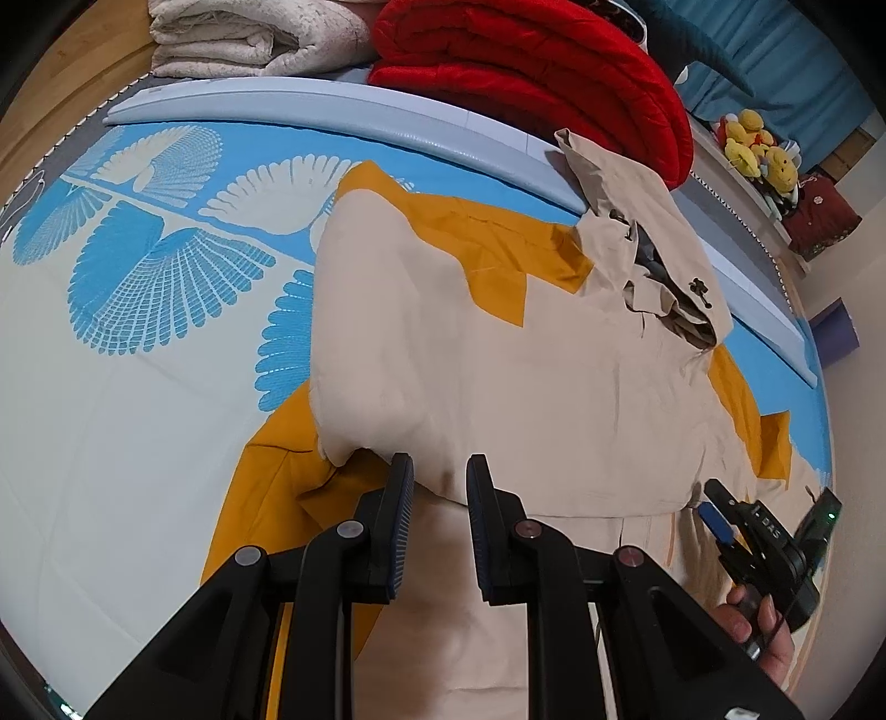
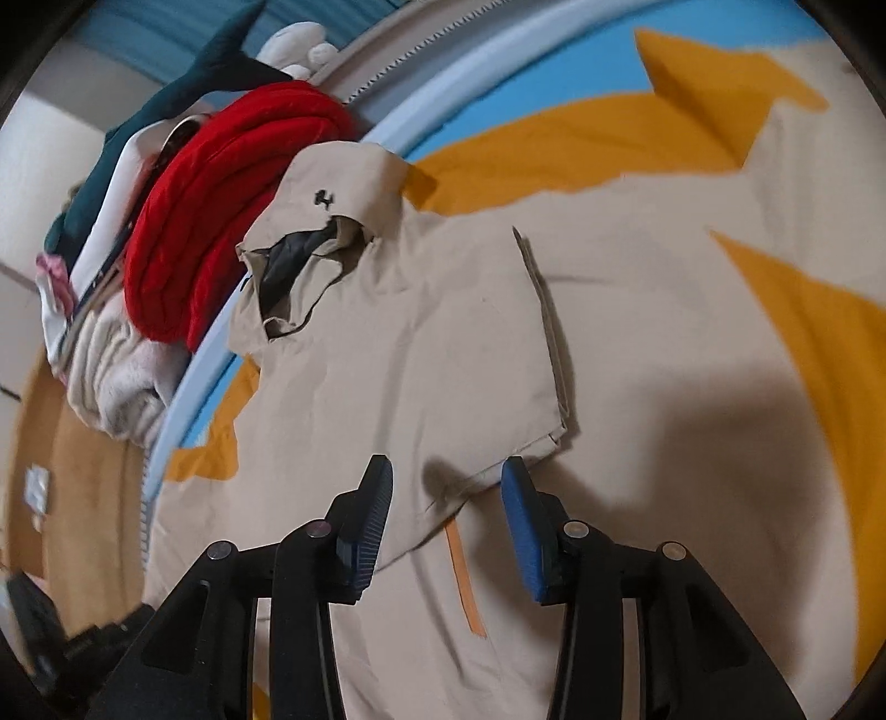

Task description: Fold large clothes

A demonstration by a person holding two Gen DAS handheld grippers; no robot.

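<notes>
Jacket [image 1: 498, 354] lying spread on bed [image 1: 111, 443], partly folded | left hand-held gripper [image 1: 440, 476] gaping over folded sleeve edge | right hand-held gripper [image 2: 447, 487] hovering wide near chest flap, likely lining up next fold

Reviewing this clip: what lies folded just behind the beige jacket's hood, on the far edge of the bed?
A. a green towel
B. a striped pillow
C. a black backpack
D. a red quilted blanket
D: a folded red quilted blanket sits right behind the hood of the beige jacket, beside a cream blanket.
</notes>
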